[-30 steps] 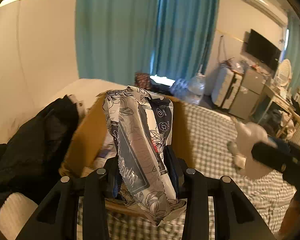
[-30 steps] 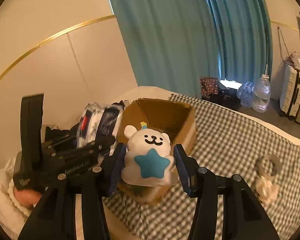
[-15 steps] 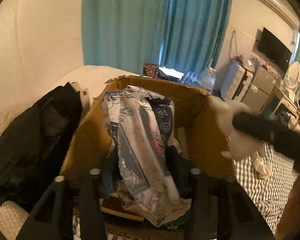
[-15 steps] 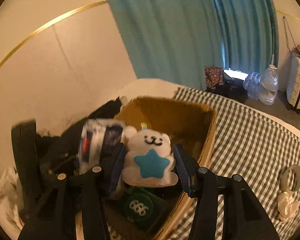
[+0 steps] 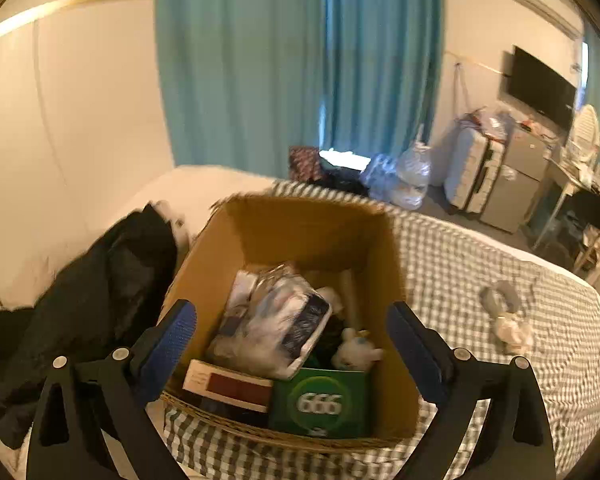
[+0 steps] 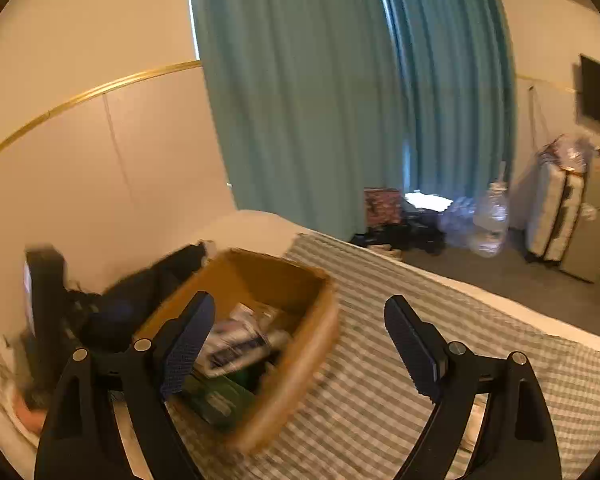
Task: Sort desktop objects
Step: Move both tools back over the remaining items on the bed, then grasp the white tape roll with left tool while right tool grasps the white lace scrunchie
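Note:
An open cardboard box (image 5: pixel 384 264) (image 6: pixel 320 320) stands on the checked bedspread. Inside lie a floral-printed packet (image 5: pixel 276 320) (image 6: pixel 236 340), a white plush toy (image 5: pixel 356 352), a green box marked 666 (image 5: pixel 320 404) and a white and red box (image 5: pixel 228 384). My left gripper (image 5: pixel 292 340) hangs above the near side of the box, its jaws opening wide with nothing held between them. My right gripper (image 6: pixel 300 344) hovers over the box's right rim, its jaws opening too, and it holds nothing. The left gripper's body (image 6: pixel 46 312) shows blurred at the left of the right wrist view.
A black garment (image 5: pixel 100 292) lies heaped left of the box. A roll of tape (image 5: pixel 500 300) and a crumpled white thing (image 5: pixel 512 332) rest on the bedspread (image 5: pixel 460 280) to the right. Beyond the bed stand teal curtains, water bottles (image 5: pixel 412 176) and a suitcase (image 5: pixel 476 172).
The left gripper let go of the floral packet and the right gripper let go of the white plush toy; both now lie in the box. Both grippers opened wide and drew back upward.

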Demonstrator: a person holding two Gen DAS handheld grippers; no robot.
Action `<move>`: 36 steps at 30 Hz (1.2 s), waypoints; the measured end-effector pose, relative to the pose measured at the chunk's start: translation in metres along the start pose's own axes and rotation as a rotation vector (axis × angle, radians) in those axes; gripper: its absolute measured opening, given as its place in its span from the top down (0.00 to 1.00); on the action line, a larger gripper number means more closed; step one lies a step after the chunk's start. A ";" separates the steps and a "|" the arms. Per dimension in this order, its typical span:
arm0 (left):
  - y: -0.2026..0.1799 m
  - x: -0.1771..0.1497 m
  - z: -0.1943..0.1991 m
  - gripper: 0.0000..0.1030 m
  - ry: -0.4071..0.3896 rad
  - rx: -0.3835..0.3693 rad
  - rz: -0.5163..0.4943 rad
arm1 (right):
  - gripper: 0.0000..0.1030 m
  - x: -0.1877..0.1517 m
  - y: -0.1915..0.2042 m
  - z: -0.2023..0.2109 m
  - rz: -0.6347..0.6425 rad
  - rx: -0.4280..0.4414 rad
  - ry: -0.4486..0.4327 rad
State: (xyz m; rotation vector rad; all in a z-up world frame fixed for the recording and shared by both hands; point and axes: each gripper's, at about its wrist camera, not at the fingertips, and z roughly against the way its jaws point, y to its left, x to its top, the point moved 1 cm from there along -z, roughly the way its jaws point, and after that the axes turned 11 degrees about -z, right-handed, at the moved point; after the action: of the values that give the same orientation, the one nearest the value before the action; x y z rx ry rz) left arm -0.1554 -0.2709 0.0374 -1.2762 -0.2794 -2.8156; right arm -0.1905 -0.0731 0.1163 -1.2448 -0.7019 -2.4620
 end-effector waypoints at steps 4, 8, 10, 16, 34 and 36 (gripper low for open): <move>-0.026 0.014 0.034 0.02 -0.040 -0.010 -0.005 | 0.15 -0.006 -0.022 0.047 -0.010 -0.054 -0.030; -0.063 0.022 0.070 0.00 -0.093 -0.019 -0.012 | 0.15 -0.012 -0.042 0.091 -0.008 -0.104 -0.063; -0.087 0.022 0.084 0.00 -0.117 -0.029 -0.037 | 0.15 -0.018 -0.052 0.108 -0.008 -0.121 -0.077; -0.150 0.009 0.092 0.00 -0.140 -0.045 -0.084 | 0.15 -0.052 -0.098 0.145 -0.068 -0.164 -0.089; -0.246 -0.042 -0.045 0.00 0.108 -0.085 -0.041 | 0.15 -0.137 -0.232 0.053 -0.246 -0.297 0.105; -0.249 -0.044 -0.062 0.00 0.129 -0.075 -0.043 | 0.15 -0.142 -0.242 0.035 -0.253 -0.292 0.131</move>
State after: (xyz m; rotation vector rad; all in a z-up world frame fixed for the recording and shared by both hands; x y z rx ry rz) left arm -0.1991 -0.0389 -0.0721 -1.1073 -0.1997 -2.9550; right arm -0.1966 0.1546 -0.0511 -1.1341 -0.5039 -2.9085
